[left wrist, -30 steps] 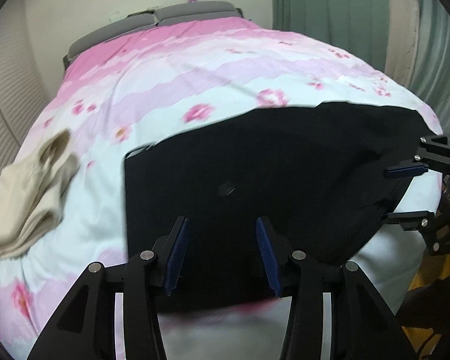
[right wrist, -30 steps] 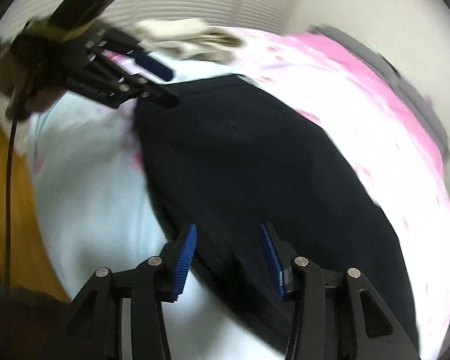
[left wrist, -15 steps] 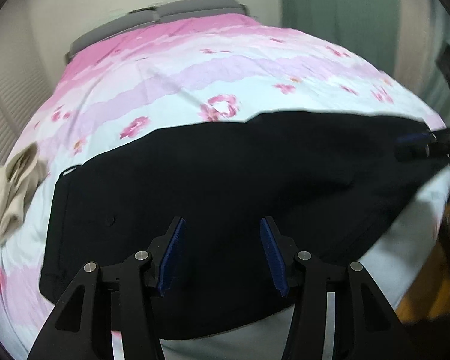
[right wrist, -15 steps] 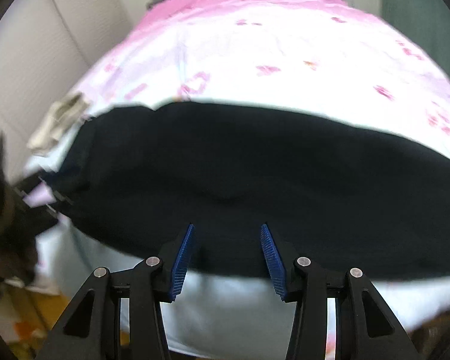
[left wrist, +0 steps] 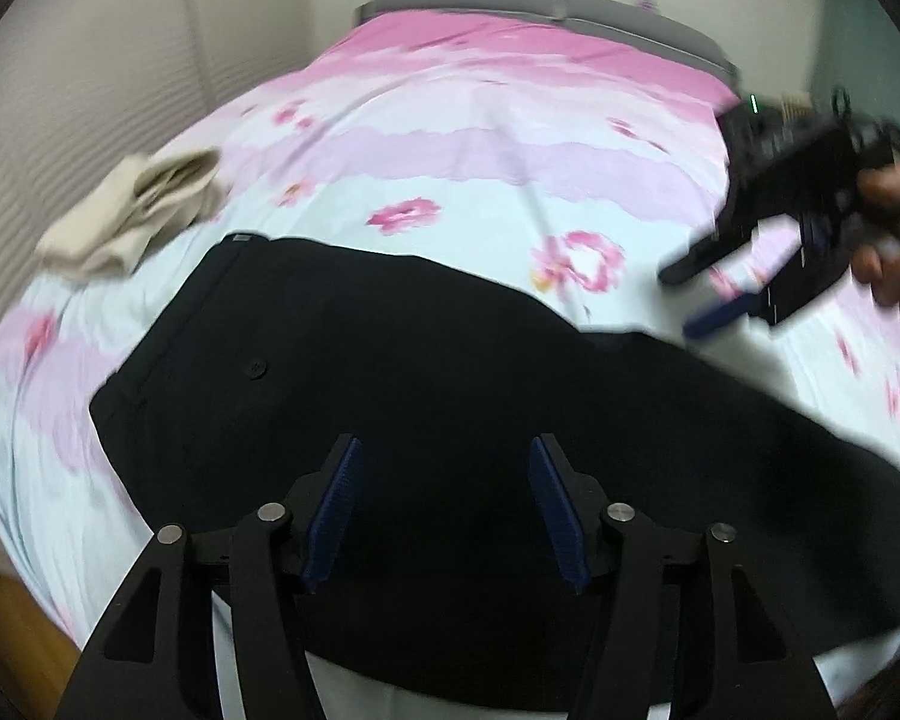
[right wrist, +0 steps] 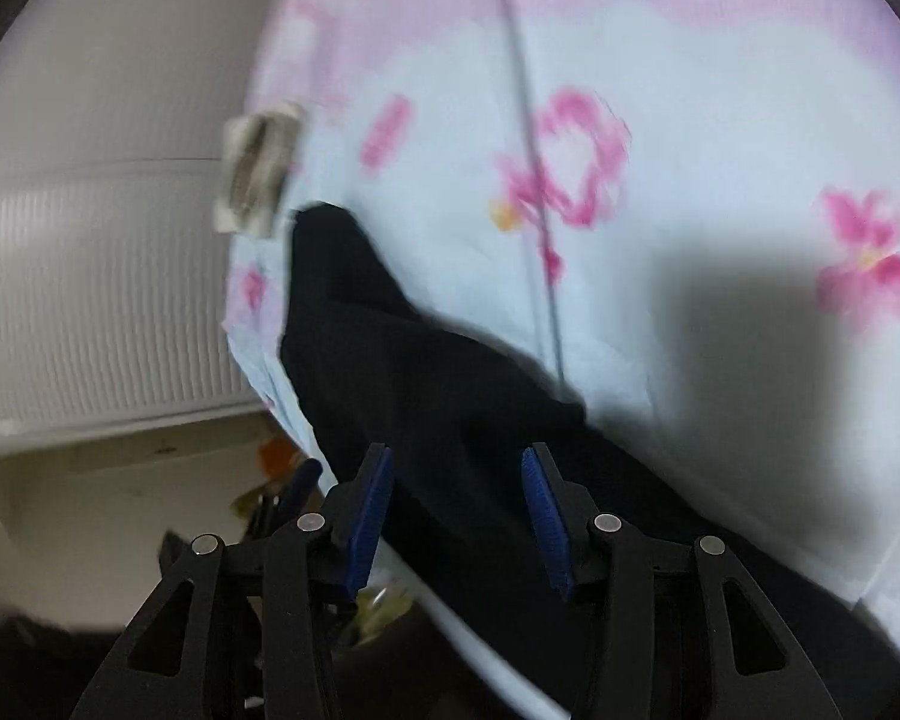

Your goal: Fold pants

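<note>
Black pants [left wrist: 450, 396] lie spread flat across the near part of the bed [left wrist: 480, 138], waistband to your left and legs running off to your right, likely laid out long so a fold can be made across them. A beige cloth [left wrist: 132, 210] sits bunched past the waistband, set aside near the bed's edge.

Your left gripper [left wrist: 444, 510] hangs over the middle of the pants; its jaws are opening and empty, the fabric below them rather than between them. Your right gripper [right wrist: 456, 522] hovers over the leg end, near the bed's edge, jaws spread and holding nothing. In the left view it appears blurred, in a hand [left wrist: 894, 240] above the bedspread beyond the pants.

Neither gripper has cloth, so the fold seems not yet begun.
</note>
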A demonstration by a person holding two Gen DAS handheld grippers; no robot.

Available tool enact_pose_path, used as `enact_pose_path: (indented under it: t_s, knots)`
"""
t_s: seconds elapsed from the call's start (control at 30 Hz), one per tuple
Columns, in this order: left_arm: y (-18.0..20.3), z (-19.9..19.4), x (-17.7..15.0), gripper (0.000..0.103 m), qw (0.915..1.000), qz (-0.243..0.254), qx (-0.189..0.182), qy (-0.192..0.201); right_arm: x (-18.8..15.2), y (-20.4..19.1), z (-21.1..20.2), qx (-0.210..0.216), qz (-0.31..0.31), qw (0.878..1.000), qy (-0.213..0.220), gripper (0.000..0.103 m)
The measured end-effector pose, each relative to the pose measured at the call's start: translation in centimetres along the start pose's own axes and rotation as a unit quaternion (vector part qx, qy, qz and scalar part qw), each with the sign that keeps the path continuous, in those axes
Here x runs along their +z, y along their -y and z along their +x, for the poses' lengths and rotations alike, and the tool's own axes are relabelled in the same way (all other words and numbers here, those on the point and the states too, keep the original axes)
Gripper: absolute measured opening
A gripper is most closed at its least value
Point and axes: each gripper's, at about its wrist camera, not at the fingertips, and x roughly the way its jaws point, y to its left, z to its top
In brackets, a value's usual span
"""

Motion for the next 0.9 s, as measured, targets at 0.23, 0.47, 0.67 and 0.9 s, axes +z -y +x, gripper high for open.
enact_pose_path:
  t_s: [0.23,0.47,0.67,0.9]
  knots:
    - [-0.8,2.1,3.0,0.059,0.9985,-0.047,0.025,-0.016,2.5,2.2,3.6,0.024,0.107,0.99,-0.085,0.047]
    - [-0.5,3.0,4.4,0.059,0.9993,-0.018,0.025,-0.021,1.9,4.7,6.0,0.019,0.191,0.975,-0.115,0.045]
    - [-0.1,3.5,5.0,0.059,0.9995,0.005,0.019,-0.024,1.4,4.1,5.2,0.017,0.172,0.982,-0.077,0.003]
    - [0.3,3.7,5.9,0.059,0.9996,0.017,0.014,-0.019,2.3,2.1,2.3,-0.037,0.125,0.991,-0.021,0.002]
